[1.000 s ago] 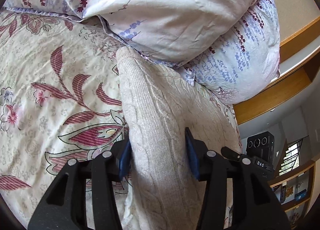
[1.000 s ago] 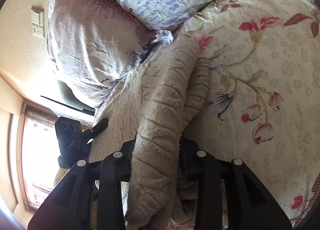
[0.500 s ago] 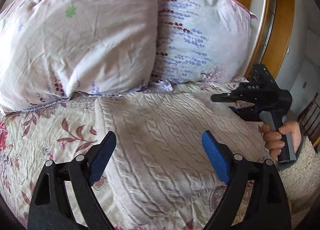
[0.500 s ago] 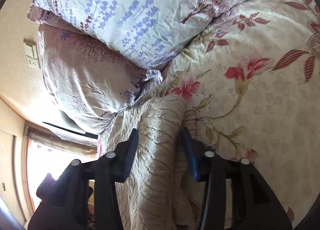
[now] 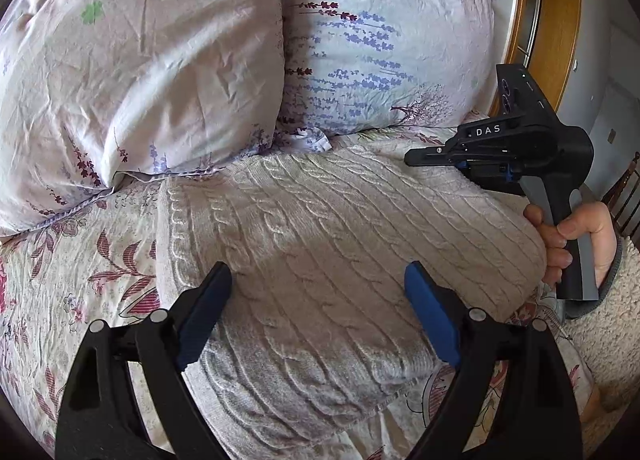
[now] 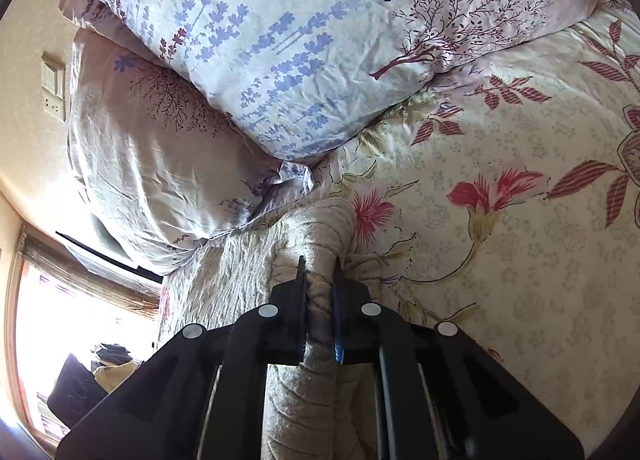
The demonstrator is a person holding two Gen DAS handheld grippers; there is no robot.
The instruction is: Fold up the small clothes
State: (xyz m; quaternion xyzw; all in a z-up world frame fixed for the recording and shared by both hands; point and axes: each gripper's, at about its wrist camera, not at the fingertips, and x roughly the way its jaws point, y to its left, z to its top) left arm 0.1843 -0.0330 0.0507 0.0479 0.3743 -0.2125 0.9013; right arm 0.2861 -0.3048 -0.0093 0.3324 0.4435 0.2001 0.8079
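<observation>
A cream cable-knit sweater (image 5: 320, 228) lies on the flowered bedsheet (image 5: 60, 280), just below the pillows. My left gripper (image 5: 316, 272) hovers over the sweater's near half, open wide, with its blue pads clear of the knit. In the left wrist view, the right gripper (image 5: 416, 160) sits at the sweater's far right edge, held by a hand (image 5: 580, 232) in a fleecy sleeve. In its own view, the right gripper (image 6: 320, 264) is shut on a bunched fold of the sweater (image 6: 316, 228), which runs back between the fingers.
Two flowered pillows, one pinkish (image 5: 140, 60) and one with blue sprigs (image 5: 380, 40), lean against the head of the bed right behind the sweater. A wooden frame (image 5: 560, 20) stands at the far right. Bare bedsheet (image 6: 520, 260) stretches to the right of the right gripper.
My left gripper let go of the sweater, opened wide, rolled and drew back above it. The right gripper's jaws closed down onto the sweater's folded edge.
</observation>
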